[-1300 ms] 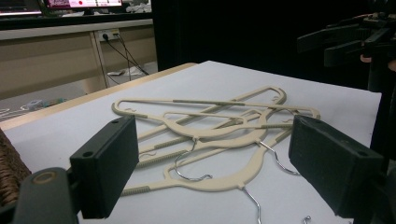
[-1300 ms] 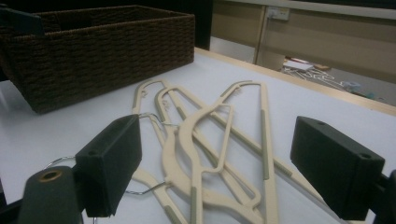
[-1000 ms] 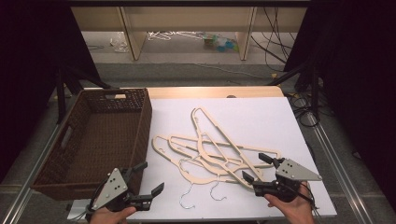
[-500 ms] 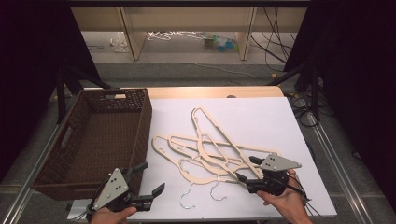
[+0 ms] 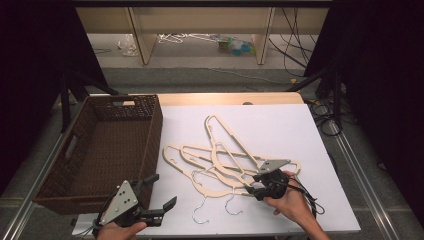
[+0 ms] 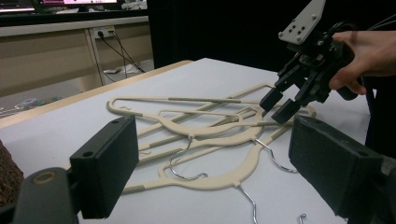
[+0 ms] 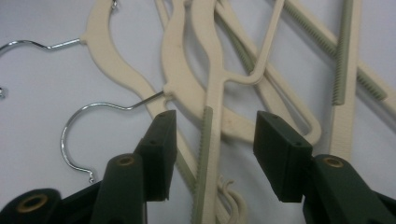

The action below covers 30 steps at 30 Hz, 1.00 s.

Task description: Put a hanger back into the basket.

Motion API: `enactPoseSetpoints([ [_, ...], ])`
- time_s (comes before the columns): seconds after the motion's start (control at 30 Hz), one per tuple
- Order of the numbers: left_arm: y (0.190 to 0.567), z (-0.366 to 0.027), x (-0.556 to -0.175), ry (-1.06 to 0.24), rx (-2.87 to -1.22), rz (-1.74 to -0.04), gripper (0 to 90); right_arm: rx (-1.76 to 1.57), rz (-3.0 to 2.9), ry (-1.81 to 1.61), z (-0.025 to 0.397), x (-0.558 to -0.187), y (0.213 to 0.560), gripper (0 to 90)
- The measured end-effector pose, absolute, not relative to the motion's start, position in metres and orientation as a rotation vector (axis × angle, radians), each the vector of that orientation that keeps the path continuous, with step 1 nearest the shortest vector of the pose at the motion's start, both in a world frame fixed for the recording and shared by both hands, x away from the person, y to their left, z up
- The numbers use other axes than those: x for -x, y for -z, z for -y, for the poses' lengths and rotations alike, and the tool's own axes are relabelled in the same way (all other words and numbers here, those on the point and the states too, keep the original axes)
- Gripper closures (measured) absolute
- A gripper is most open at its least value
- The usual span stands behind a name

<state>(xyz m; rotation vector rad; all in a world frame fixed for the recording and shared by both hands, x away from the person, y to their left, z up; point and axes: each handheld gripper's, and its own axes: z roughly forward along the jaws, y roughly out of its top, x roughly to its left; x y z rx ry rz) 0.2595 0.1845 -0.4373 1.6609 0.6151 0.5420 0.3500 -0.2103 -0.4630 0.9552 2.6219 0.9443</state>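
1. My right gripper [image 5: 254, 183] sits low over the hangers [image 5: 225, 160]; its fingers [image 7: 161, 154] are spread, one each side of a cream bar with a ribbed grey strip. I cannot tell whether they touch it.
2. My left gripper [image 5: 160, 192] is near the worktop's [image 5: 280, 120] front edge, just beside the basket [image 5: 105, 150]. Its fingers [image 6: 105, 172] are wide apart, with nothing between them.
3. The hangers lie in a tangled pile mid-worktop, their wire hooks [image 5: 200, 212] pointing toward me.
4. The basket stands at the worktop's left; what I can see of its inside looks bare, but the near wall hides part of the bottom.
5. In the pile I cannot count the hangers; they overlap too much.
6. Past the worktop, small things on the floor [image 5: 200, 60] are too blurred to name.
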Motion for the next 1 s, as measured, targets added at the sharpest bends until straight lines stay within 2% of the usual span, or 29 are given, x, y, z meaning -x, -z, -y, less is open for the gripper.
enactPoseSetpoints([
  [0.07,0.437,-0.185,-0.259,-0.544,-1.668,-0.608,16.0,-0.980,-2.637,-0.922,0.207,-0.355,0.468,61.0],
  [0.17,0.437,-0.184,-0.259,-0.544,-1.669,-0.607,16.0,-1.041,-2.681,-0.878,0.204,-0.354,0.468,66.3],
  [0.33,0.437,-0.184,-0.260,-0.545,-1.673,-0.603,16.0,-1.001,-2.682,-0.854,0.203,-0.359,0.471,71.5],
  [0.7,0.438,-0.181,-0.259,-0.531,-1.668,-0.610,16.0,-1.030,-2.714,-0.827,0.201,-0.363,0.472,74.7],
  [0.8,0.438,-0.182,-0.259,-0.535,-1.676,-0.605,16.0,-1.033,-2.701,-0.811,0.200,-0.363,0.472,78.1],
  [1.0,0.438,-0.182,-0.259,-0.535,-1.675,-0.606,16.1,-1.019,-2.719,-0.777,0.208,-0.360,0.461,79.8],
])
